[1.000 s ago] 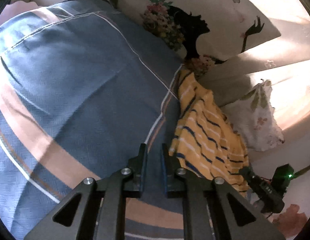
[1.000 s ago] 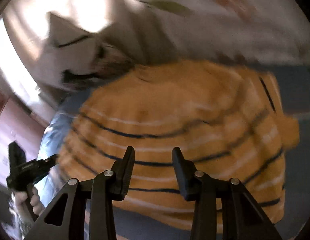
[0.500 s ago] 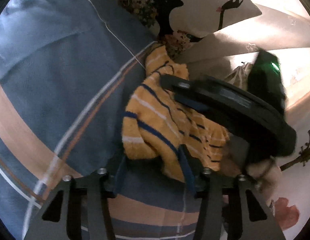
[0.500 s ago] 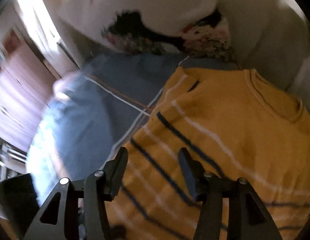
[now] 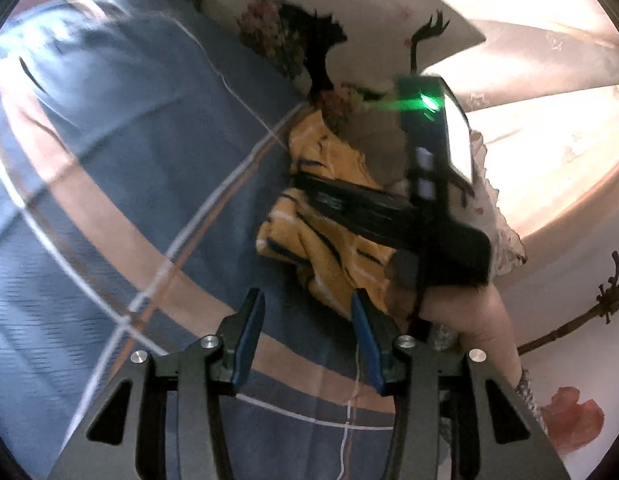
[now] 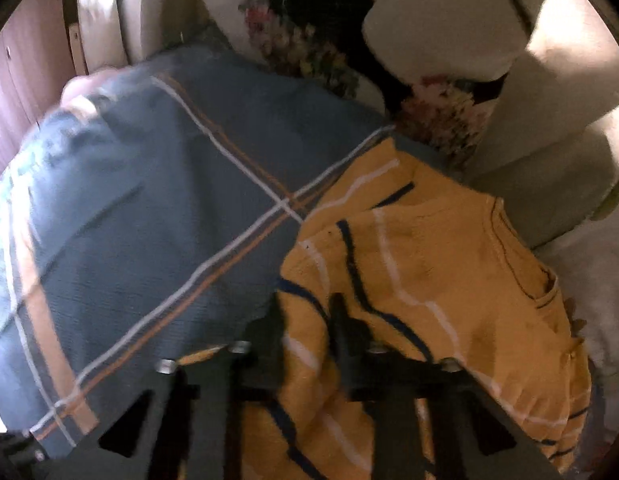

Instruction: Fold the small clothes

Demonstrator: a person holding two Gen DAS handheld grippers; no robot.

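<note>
A small yellow sweater with navy and white stripes (image 6: 429, 280) lies on the blue plaid bedspread (image 6: 169, 208) near the pillows. My right gripper (image 6: 307, 312) has its fingers closed in around a fold of the sweater's left edge. In the left wrist view the sweater (image 5: 329, 240) is bunched up under the right gripper's black body (image 5: 389, 216). My left gripper (image 5: 307, 304) is open and empty just in front of the sweater's near edge, above the bedspread (image 5: 129, 160).
A white pillow with a black silhouette and flowers (image 5: 329, 32) stands behind the sweater; it also shows in the right wrist view (image 6: 349, 20). A floral white cushion (image 5: 497, 216) lies at the right. A brown wardrobe (image 6: 13, 80) is at the far left.
The left gripper opened wide and came up to the sweater. The right gripper dropped onto the sweater and narrowed onto its left edge, bunching the cloth.
</note>
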